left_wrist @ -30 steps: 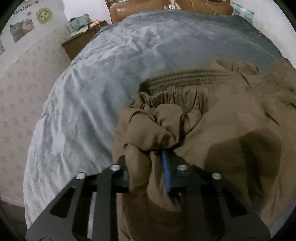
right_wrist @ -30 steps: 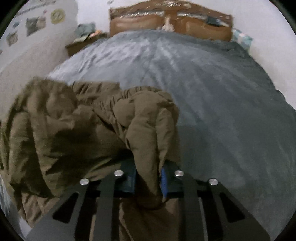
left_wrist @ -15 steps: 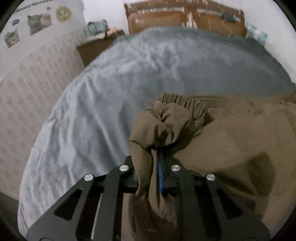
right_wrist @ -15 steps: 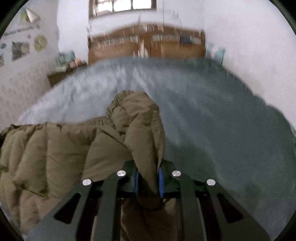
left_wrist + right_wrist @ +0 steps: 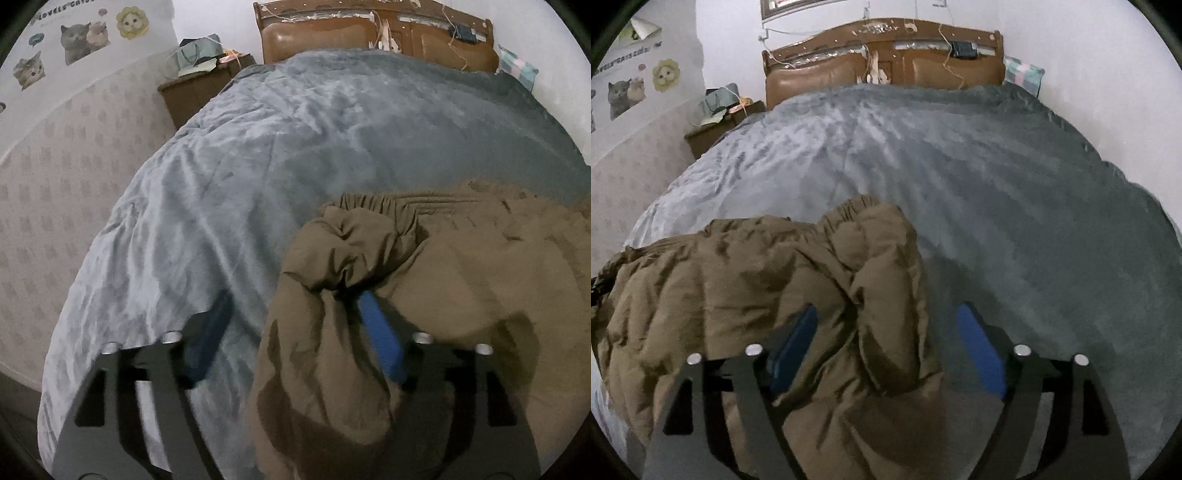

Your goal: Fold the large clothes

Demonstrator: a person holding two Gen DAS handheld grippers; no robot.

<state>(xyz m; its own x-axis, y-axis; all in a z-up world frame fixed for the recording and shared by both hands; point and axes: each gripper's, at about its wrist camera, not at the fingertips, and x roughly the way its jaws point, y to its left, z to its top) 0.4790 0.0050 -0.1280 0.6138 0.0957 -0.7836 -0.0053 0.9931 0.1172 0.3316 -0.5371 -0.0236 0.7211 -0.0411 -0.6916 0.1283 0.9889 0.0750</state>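
Change: both grippers are now standing with fingers spread wide, where half a second ago each was clamped on a bunch of the olive-brown jacket [image 5: 746, 280].
Left gripper [image 5: 295, 317]: released; the jacket's gathered cuff end is draping loose between its blue pads [image 5: 380, 332], no longer pinched.
Right gripper [image 5: 886, 325]: released likewise, a padded fold lying slack between the fingers.
Jacket position: resting on the grey bedspread [image 5: 295, 147] at the foot end, well away from the headboard [image 5: 886, 59].
Meaning: this fold is probably being laid down and let go; a fresh grasp is likely needed for the next one.
Containers: none is showing for the jacket; the nightstand [image 5: 192, 92], left of the headboard, is carrying bags and clutter.
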